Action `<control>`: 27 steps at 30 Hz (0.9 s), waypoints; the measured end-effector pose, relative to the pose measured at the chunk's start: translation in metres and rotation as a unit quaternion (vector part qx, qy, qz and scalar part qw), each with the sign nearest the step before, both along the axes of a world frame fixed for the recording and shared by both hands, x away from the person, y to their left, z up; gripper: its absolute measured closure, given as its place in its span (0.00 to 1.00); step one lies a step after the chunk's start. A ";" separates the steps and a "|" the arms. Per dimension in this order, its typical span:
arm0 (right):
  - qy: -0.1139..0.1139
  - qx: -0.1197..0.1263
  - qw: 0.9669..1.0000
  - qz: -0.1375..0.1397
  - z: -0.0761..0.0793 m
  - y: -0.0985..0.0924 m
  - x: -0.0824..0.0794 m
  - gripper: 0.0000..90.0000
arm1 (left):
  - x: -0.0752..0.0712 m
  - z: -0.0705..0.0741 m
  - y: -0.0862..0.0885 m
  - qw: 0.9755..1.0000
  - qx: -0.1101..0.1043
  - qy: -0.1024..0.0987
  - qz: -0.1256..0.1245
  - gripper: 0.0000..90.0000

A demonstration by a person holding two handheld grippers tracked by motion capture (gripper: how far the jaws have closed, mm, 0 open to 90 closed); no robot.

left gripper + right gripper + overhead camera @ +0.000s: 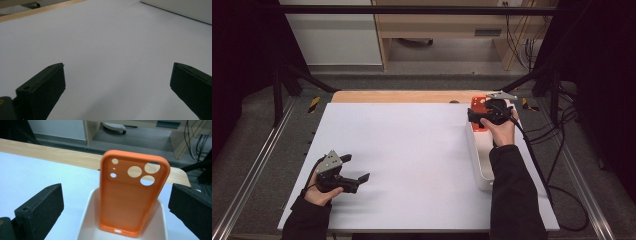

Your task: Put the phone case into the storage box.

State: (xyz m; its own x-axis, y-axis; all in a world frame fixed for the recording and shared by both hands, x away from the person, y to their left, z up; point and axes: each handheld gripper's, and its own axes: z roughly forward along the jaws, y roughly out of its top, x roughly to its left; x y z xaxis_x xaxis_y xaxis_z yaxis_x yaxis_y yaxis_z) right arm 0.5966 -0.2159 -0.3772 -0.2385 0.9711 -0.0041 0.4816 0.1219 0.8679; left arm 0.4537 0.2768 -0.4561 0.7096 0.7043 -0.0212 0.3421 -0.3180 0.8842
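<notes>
Right tool [472, 117]: held over the far end of the white tray, released, its jaws standing wide with nothing pressed between them; in the right gripper view [116, 205] the two black pads sit well out to either side of the case.
Orange phone case [133, 192]: standing upright in the far end of the tray, its inner face toward the right tool, camera cut-outs at the top, its bottom edge down inside the tray; from above it shows as an orange patch [479, 104] just beyond the tool.
White tray [477, 160]: long and narrow, lying along the right side of the desk, the person's right forearm above it; its rounded rim [86, 220] curves round the foot of the case.
Left tool [354, 170]: low over the near left part of the desk, well apart from the tray, released, jaws spread and nothing between them [117, 82].
Desk [412, 150]: white sheet with a wooden edge along the far side.
Person: dark sleeves, one hand on each tool.
</notes>
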 end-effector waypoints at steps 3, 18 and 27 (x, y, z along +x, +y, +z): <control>-0.011 0.005 1.000 0.018 0.005 0.000 -0.008 0.01 | 0.000 0.000 -0.001 1.000 0.000 0.000 -0.001 0.00; -0.044 0.022 0.989 0.136 0.018 0.005 -0.065 0.01 | -0.001 0.001 -0.001 1.000 -0.005 0.001 -0.004 0.00; -0.064 0.025 0.978 0.195 0.010 -0.006 -0.100 0.01 | -0.002 0.003 -0.001 1.000 -0.010 -0.002 -0.008 0.00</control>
